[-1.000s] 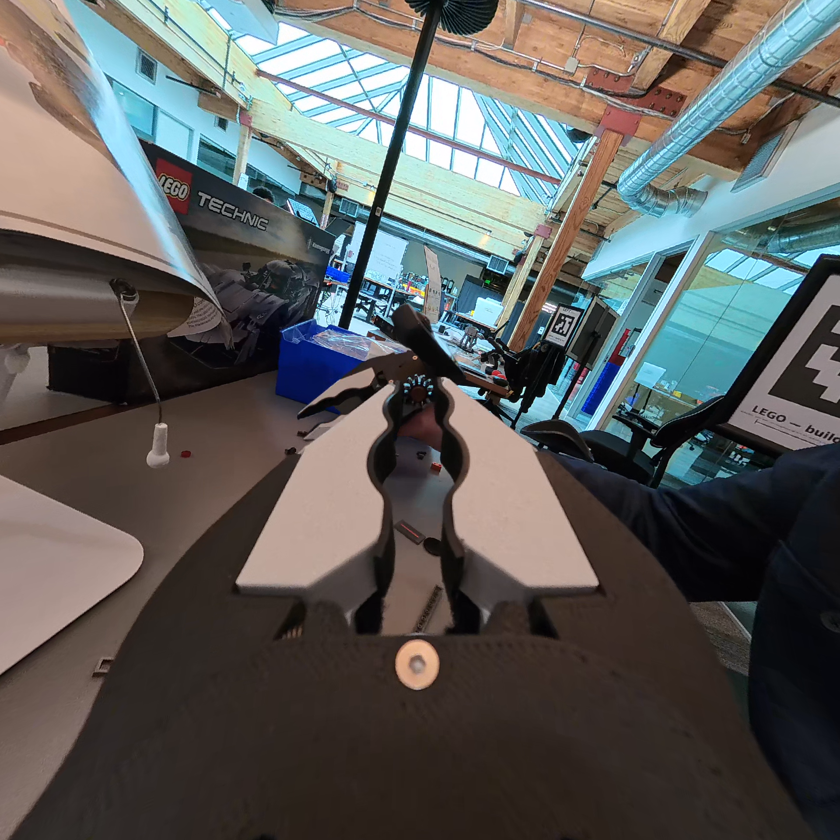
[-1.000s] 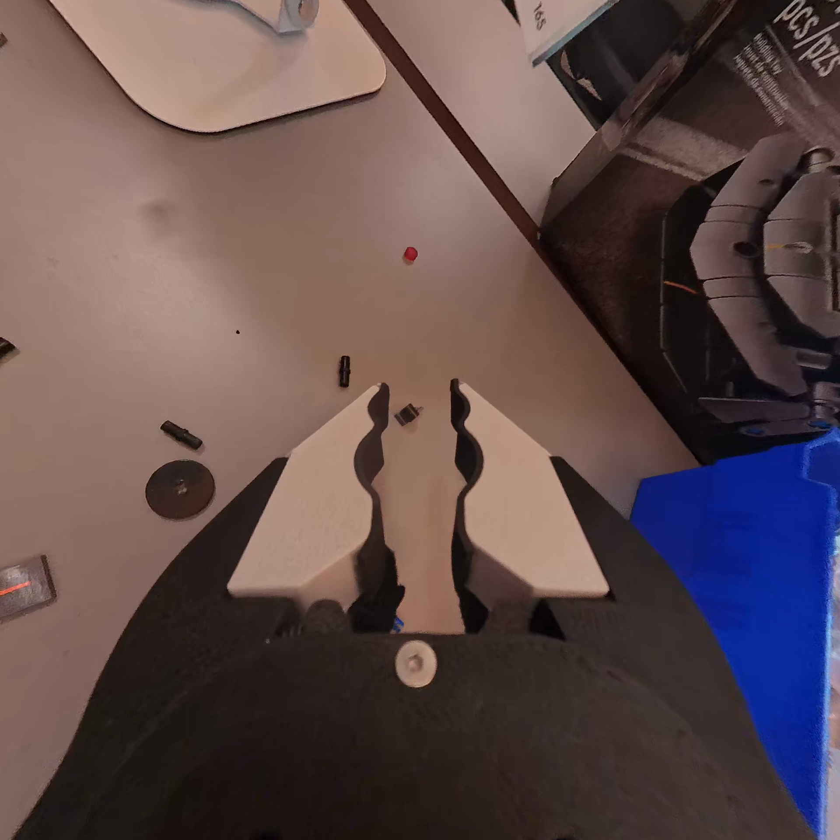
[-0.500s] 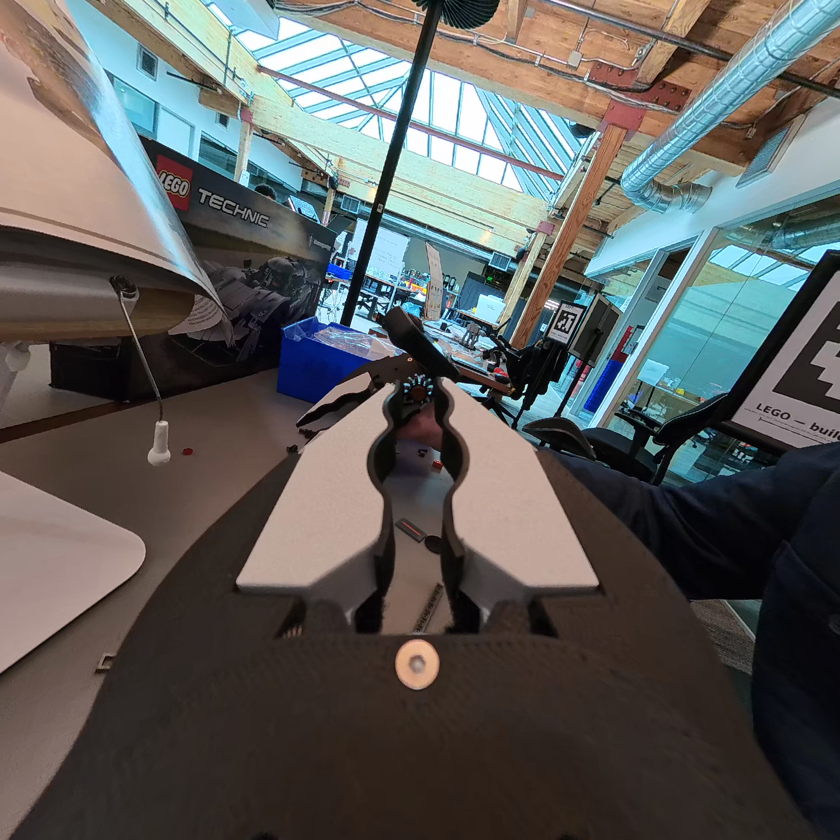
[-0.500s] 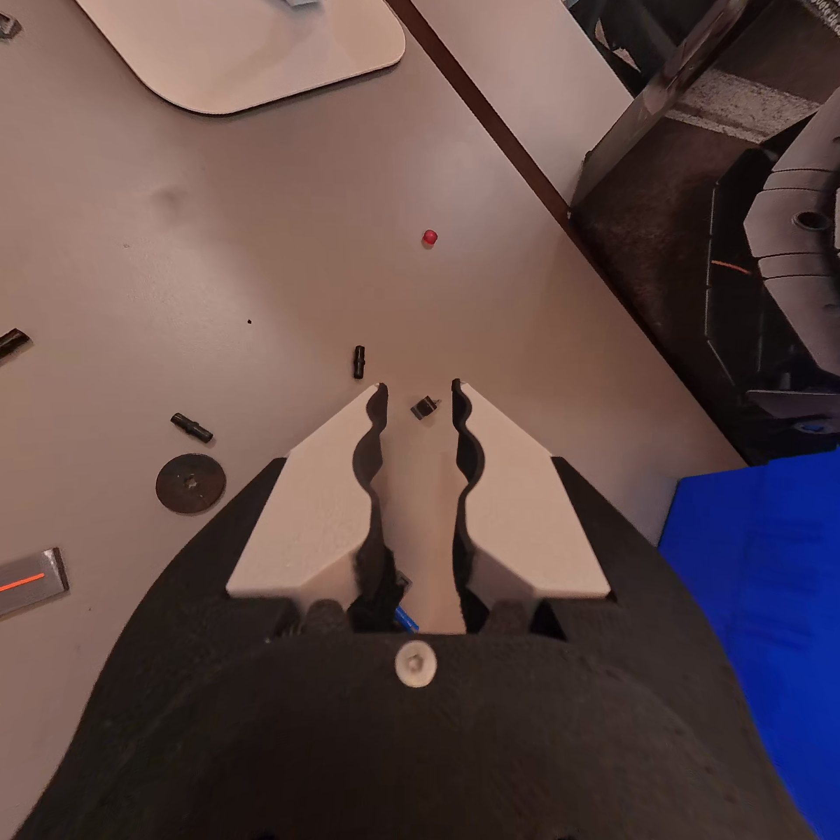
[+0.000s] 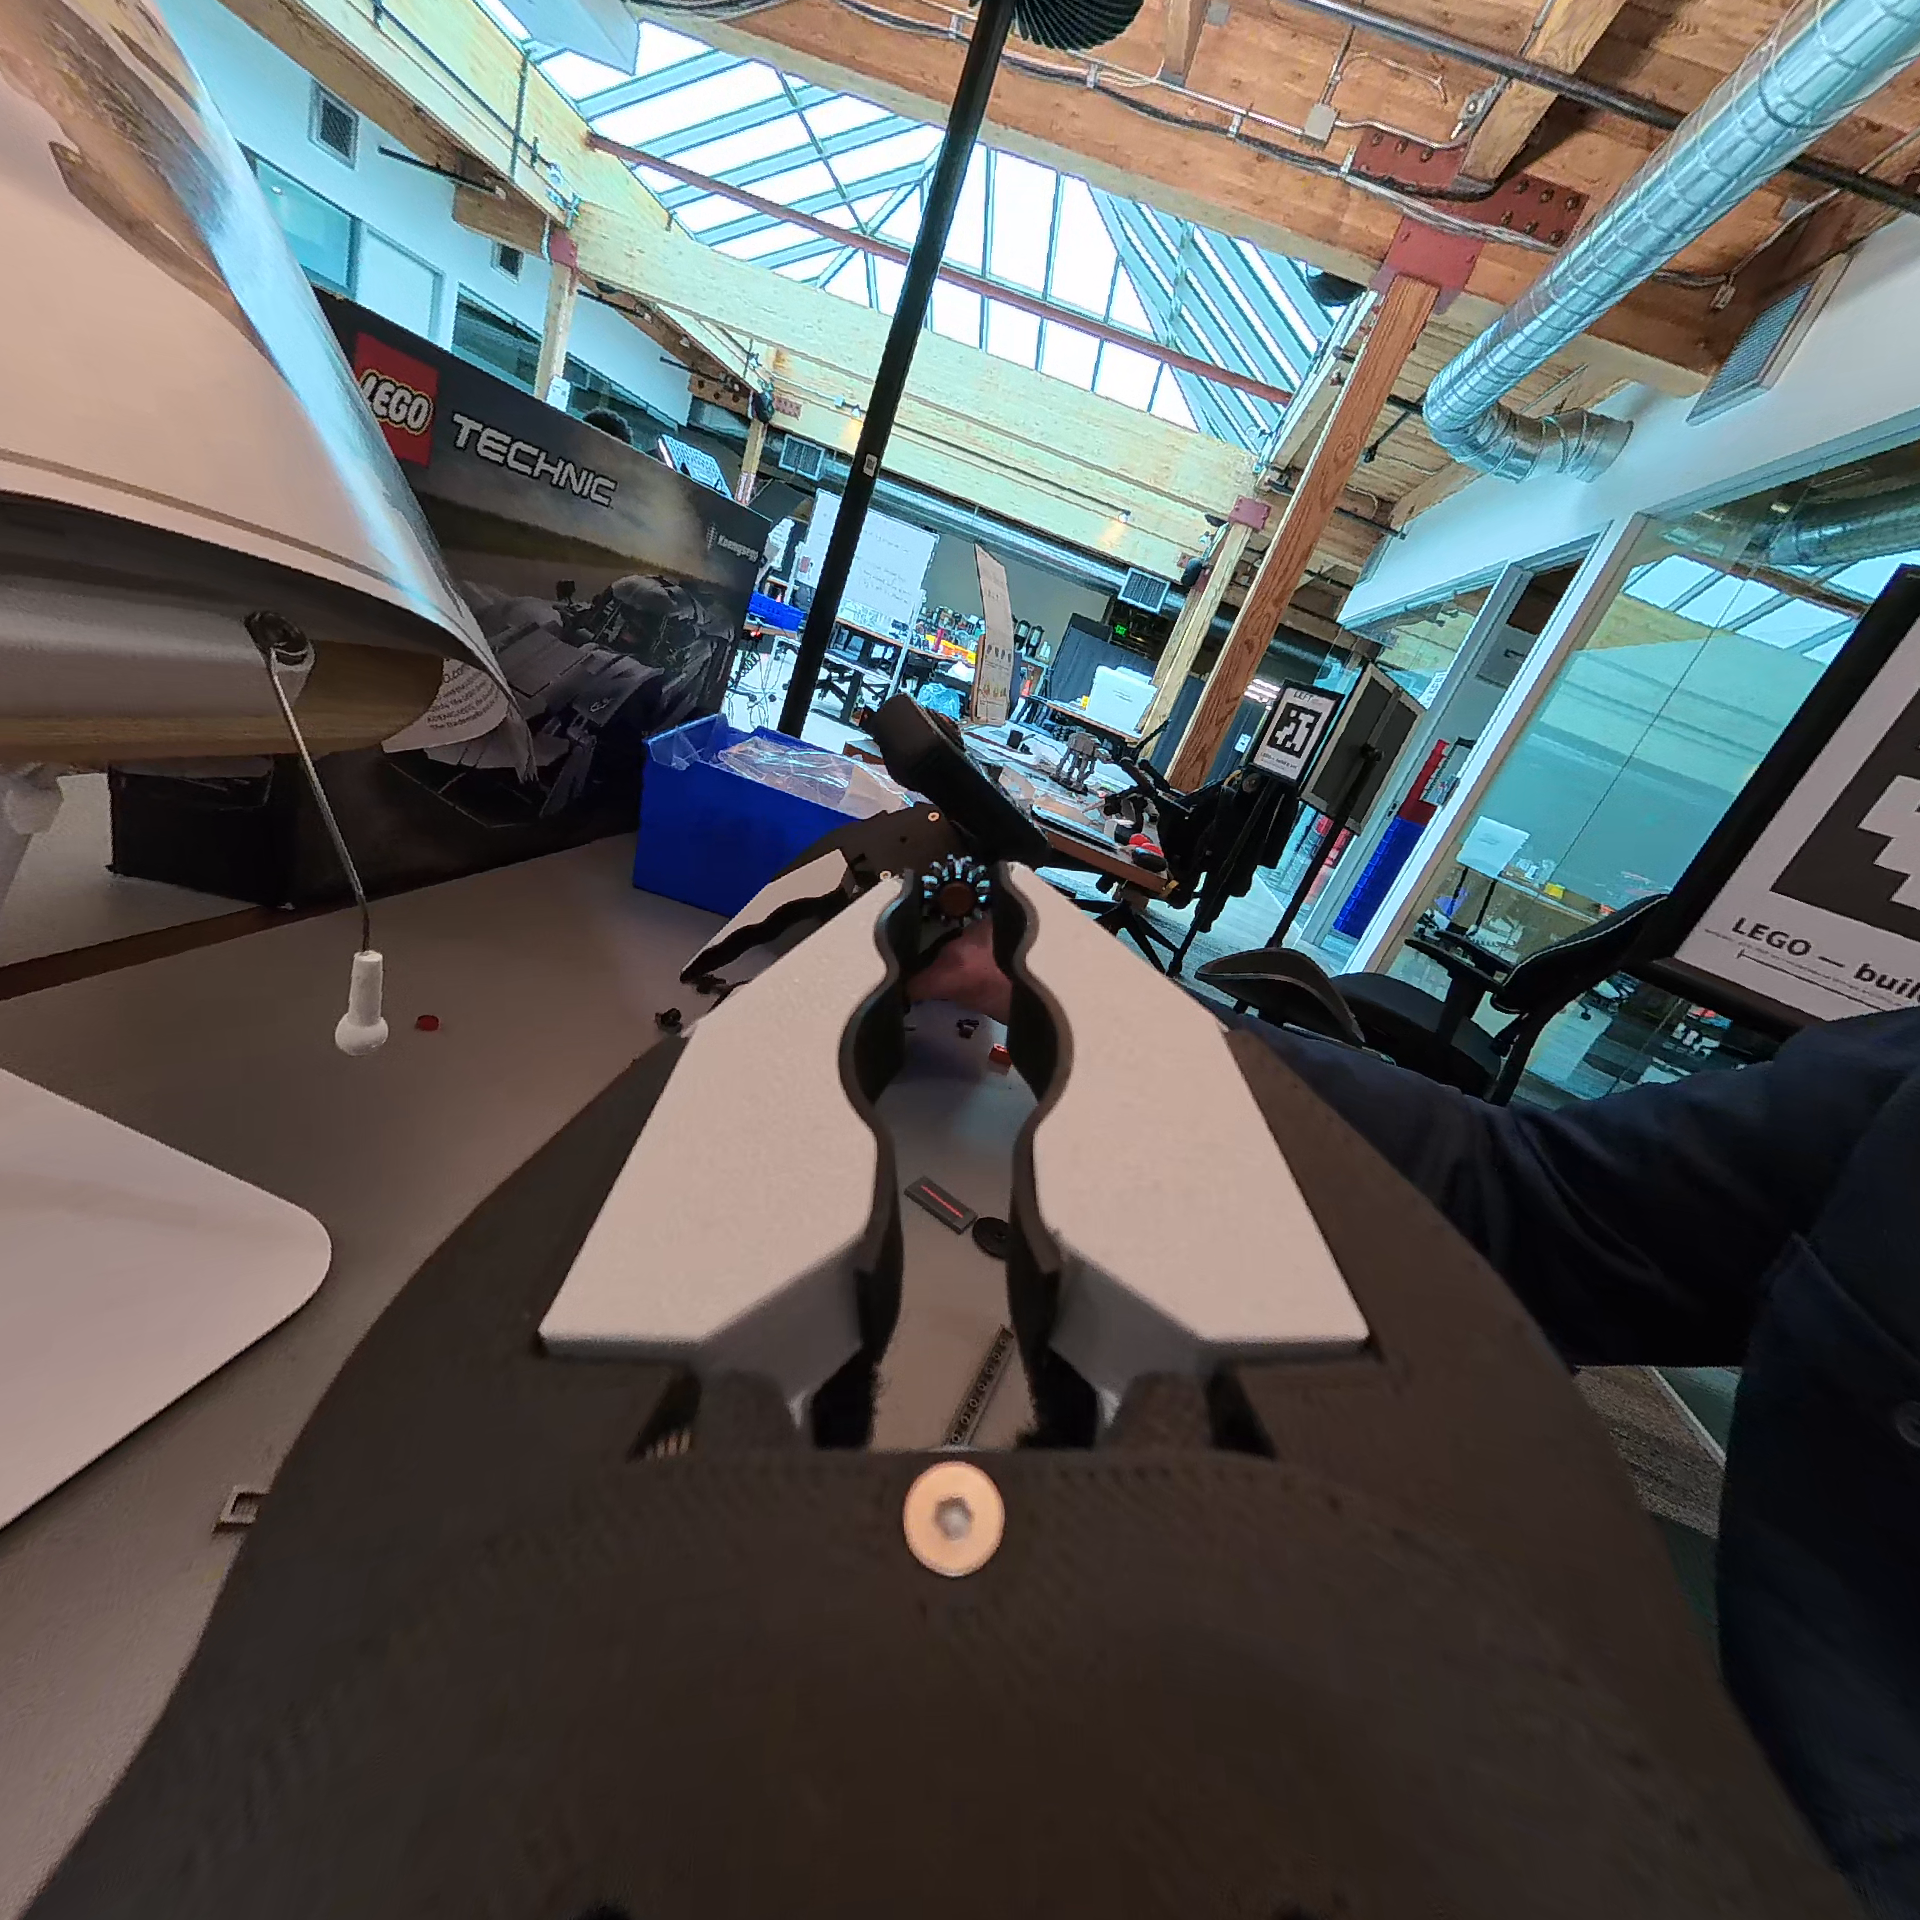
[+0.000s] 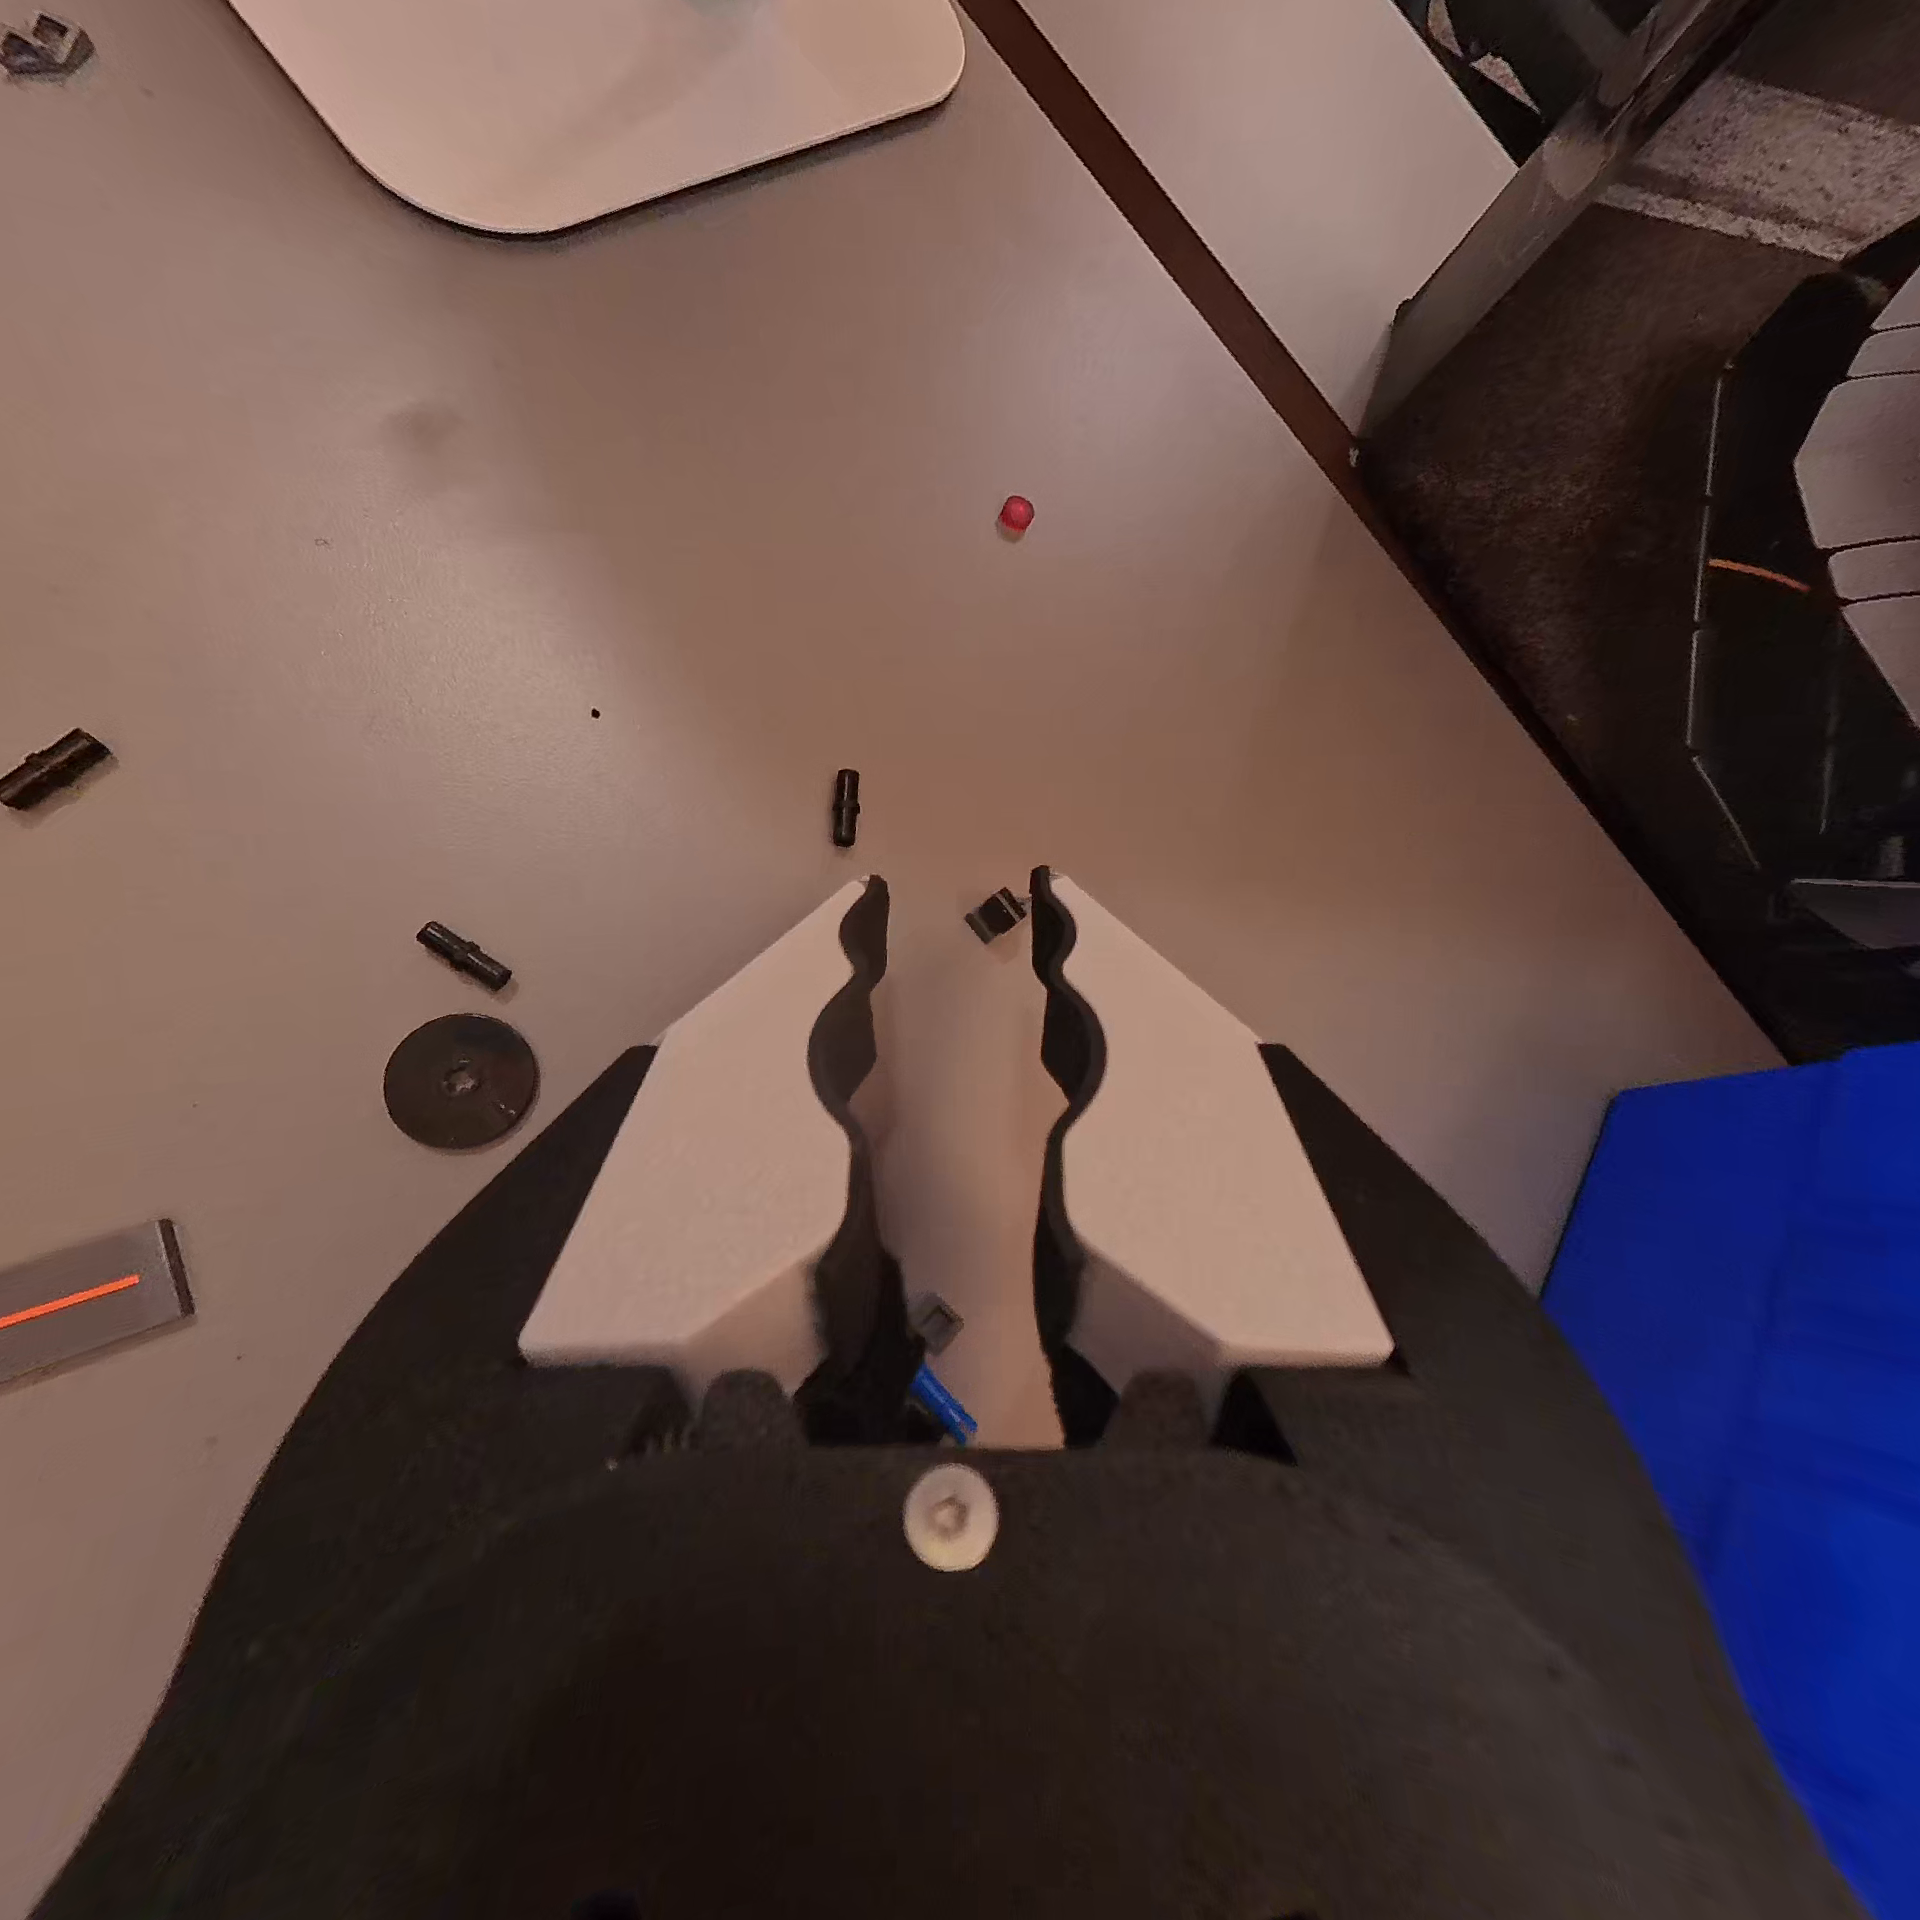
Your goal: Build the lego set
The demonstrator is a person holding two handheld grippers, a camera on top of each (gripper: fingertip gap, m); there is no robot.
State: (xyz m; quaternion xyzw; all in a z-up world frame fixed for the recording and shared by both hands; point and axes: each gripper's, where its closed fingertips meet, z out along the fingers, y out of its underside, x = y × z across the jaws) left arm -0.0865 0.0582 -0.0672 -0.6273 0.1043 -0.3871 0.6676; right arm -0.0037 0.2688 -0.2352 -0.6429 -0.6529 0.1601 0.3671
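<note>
The left gripper (image 5: pixel 951 902) is tilted up off the grey table (image 5: pixel 499 1039), its tips closed on a small round gear (image 5: pixel 951 900), dark at the hub with a ring of pale teeth. Just behind it a black angled assembly (image 5: pixel 914 821) sticks out to the left and up; whether it joins the gear I cannot tell.

The right gripper (image 6: pixel 958 896) points straight down at the table with its jaws standing narrowly apart and nothing between them. A small dark grey connector (image 6: pixel 995 914) lies on the table at the tips, close to the right finger. Ahead sit a short black pin (image 6: pixel 845 807), a red stud (image 6: pixel 1015 512), another black pin (image 6: pixel 463 955) and a black disc (image 6: pixel 460 1081) off to the left, and a grey tile with an orange line (image 6: pixel 94 1299) at the left edge.

Only the left wrist view shows the room: the dark set box (image 5: pixel 582 623) standing on the table, the whole blue bin (image 5: pixel 727 821) with clear bags in it, the curled instruction page (image 5: pixel 208 416). The right wrist view catches only a corner of that bin, but shows the loose parts plainly
</note>
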